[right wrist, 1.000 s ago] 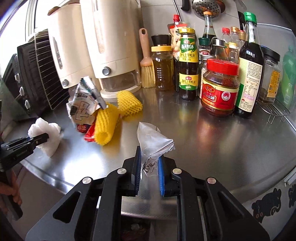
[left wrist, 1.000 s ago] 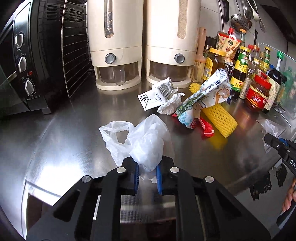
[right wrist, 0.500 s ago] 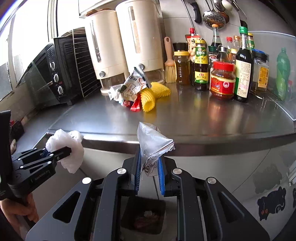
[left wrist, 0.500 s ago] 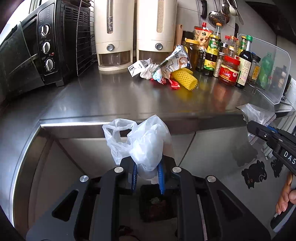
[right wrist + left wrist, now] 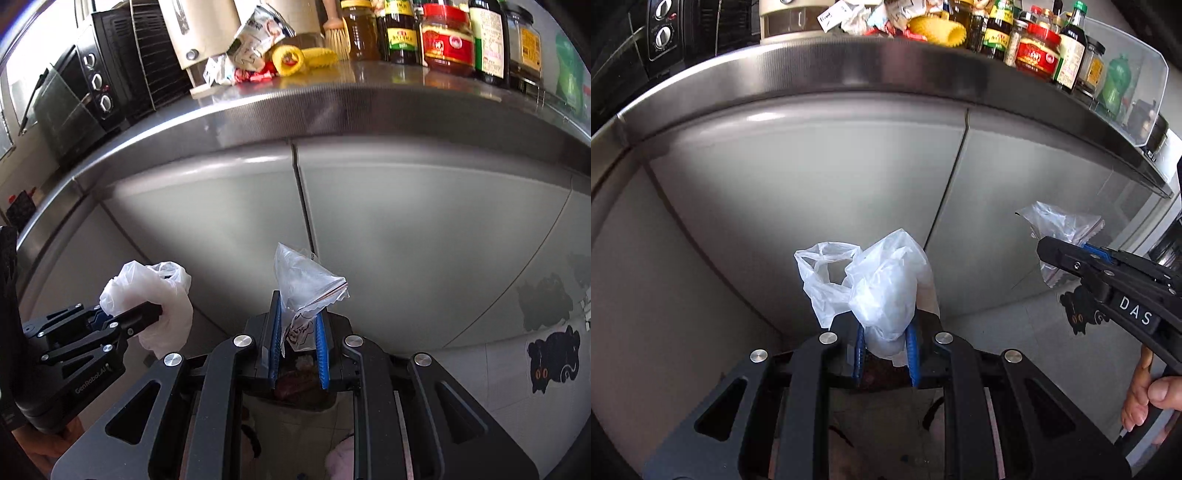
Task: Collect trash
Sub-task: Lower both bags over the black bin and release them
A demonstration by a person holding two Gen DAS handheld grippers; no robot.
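Two grippers, one bit of trash each. The left gripper (image 5: 885,347) has its fingers clenched on a white plastic bag (image 5: 882,288), and the right gripper (image 5: 298,347) is grasping a clear zip bag (image 5: 306,284). Both hang below the steel bench (image 5: 332,110), in front of two grey cabinet doors (image 5: 812,192). More trash is up on the bench: two yellow foam nets (image 5: 303,57) and some crumpled wrappers (image 5: 251,40), beside a black oven (image 5: 77,88) and a row of sauce bottles (image 5: 447,44).
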